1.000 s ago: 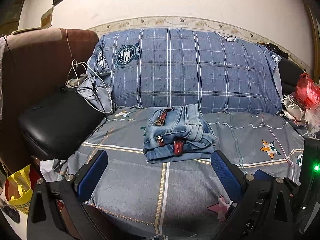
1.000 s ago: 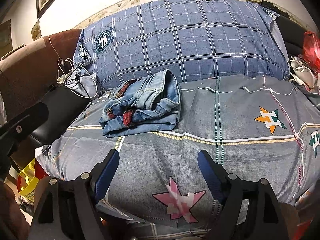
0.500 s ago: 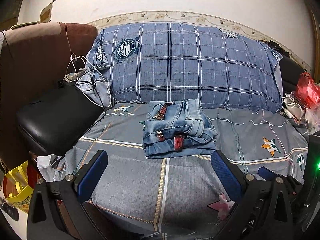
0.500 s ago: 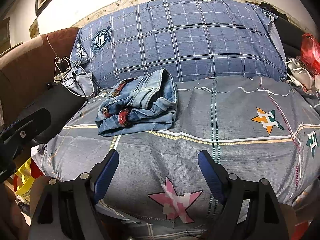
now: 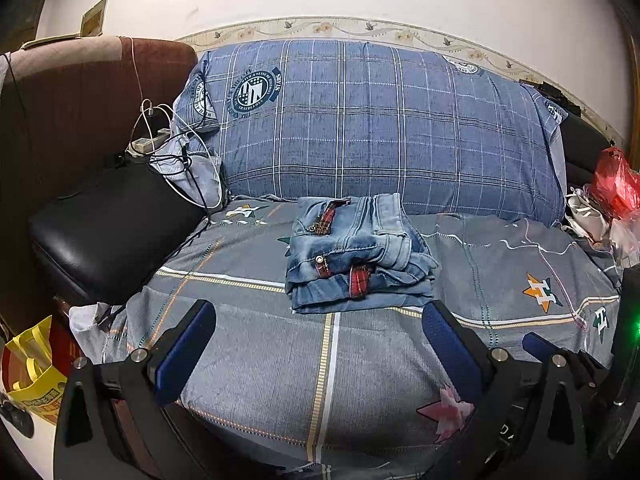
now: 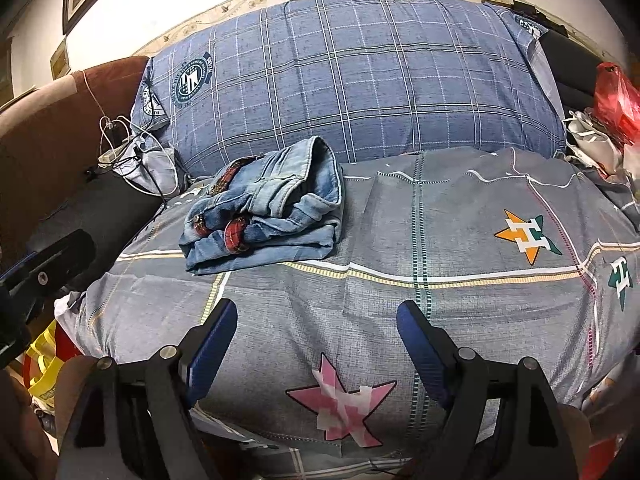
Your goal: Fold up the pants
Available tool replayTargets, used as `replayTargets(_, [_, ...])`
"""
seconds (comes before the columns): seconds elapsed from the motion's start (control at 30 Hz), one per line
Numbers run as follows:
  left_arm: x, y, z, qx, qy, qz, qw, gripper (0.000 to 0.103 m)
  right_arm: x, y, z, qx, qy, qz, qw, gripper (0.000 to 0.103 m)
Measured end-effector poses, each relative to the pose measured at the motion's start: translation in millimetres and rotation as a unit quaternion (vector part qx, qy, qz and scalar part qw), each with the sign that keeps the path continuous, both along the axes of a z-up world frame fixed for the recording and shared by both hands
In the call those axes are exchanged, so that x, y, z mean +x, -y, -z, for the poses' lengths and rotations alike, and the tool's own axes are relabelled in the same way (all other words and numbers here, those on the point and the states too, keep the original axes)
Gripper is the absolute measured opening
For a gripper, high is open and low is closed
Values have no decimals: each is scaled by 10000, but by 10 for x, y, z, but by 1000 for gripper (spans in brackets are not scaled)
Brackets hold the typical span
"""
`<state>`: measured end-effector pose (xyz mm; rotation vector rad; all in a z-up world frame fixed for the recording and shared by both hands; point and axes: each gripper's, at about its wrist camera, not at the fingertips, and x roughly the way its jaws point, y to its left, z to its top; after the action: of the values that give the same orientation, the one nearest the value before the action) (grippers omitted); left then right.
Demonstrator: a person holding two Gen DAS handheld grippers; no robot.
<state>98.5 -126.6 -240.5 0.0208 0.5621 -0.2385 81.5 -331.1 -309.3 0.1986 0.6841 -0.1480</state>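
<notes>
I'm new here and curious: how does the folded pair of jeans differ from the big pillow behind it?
The jeans are pale washed denim with red plaid trim; the pillow is darker blue with a white grid and round crests. The jeans lie flat in a small bundle; the pillow, far wider, leans upright against the wall. Both rest on the grey bedsheet.

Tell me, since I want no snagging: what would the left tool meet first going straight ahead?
Likely the folded jeans on the grey sheet, centred ahead of the open left tool; depth is unclear, so the sheet might come first.

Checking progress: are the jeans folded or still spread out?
Folded: the jeans lie as a compact stacked bundle on the bedsheet, untouched.
</notes>
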Motion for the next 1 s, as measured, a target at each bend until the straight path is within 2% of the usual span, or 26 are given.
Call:
replayTargets(0.4, [-79, -67, -76, -202, 349, -175, 9990, 103, -4, 41, 0, -5, 30, 53, 10000, 87])
replayTargets(0.57, [-150, -80, -122, -188, 616, -258, 9976, 103, -9, 41, -5, -9, 48, 51, 10000, 87])
replayTargets(0.87, [-151, -156, -150, -344, 661, -188, 9970, 103, -2, 53, -18, -7, 55, 69, 10000, 88])
replayTargets(1.0, [-200, -189, -157, -399, 920, -215, 9947, 103, 2, 43, -10, -13, 41, 79, 10000, 88])
